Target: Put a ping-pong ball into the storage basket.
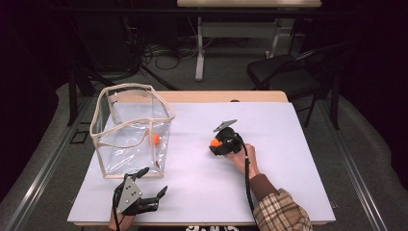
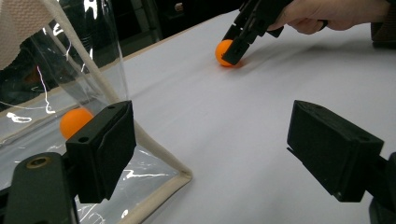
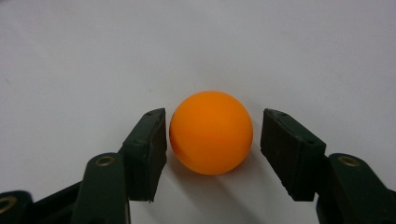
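Grippers rest apart: the right gripper (image 3: 210,140) brackets an orange ball (image 3: 211,132) mid-table, its jaws not quite touching it; the left gripper (image 2: 210,149) gapes empty at the near edge beside a clear bag (image 1: 130,127).

Counter (image 1: 298,144) has a white top with a wooden far edge. Beyond it: grey carpet floor (image 1: 226,77), a black chair (image 1: 284,72) at far right, a second table's white leg (image 1: 199,48), and loose cables (image 1: 163,53). Surroundings dark.
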Demonstrator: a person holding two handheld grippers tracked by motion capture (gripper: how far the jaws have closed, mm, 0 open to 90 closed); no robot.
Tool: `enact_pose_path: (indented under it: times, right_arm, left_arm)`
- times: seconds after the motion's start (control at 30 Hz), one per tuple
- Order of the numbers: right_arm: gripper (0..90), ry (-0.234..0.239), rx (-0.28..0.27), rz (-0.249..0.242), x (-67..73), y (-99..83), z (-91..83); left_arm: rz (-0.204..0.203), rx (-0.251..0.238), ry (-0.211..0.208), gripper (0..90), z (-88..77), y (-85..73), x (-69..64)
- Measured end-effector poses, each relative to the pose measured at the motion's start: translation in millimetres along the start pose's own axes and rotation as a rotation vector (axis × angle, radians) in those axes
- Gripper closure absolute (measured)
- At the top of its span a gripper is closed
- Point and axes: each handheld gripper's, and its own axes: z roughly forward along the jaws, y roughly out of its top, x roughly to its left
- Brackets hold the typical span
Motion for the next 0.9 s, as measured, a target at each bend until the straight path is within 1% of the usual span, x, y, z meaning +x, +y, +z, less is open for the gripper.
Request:
enact_pose_path:
  times: [0.13, 0.27, 0.33, 0.43, 0.63, 0.9]
  right_arm:
    - [46.0, -0.001, 0.004, 0.0, -0.5, -0.3, -0.1]
    - [49.8, -0.002, 0.023, -0.002, -0.6, -0.2, -0.6]
    - [49.8, 0.0, 0.013, 0.004, -0.6, -0.7, 0.0]
    - [49.9, -0.005, 0.01, -0.009, -0.5, -0.3, -0.3]
    - [50.1, -0.006, -0.006, -0.013, 0.7, 1.1, -6.3]
    - [50.2, -0.004, -0.003, -0.033, 5.2, 4.2, -11.8]
  left_arm:
    - [0.0, 0.0, 0.001, 15.5, -0.1, 0.0, 0.1]
    - [0.001, 0.001, 0.001, 15.5, 0.0, 0.0, 0.1]
    - [0.001, 0.001, 0.001, 15.5, -0.2, -0.1, 0.4]
    - [0.001, 0.0, 0.001, 15.5, -0.1, -0.1, 0.2]
    - [0.001, 0.0, -0.001, 15.5, -0.1, 0.1, 0.4]
    - [-0.001, -0.003, -0.002, 15.5, -0.8, 0.4, 0.7]
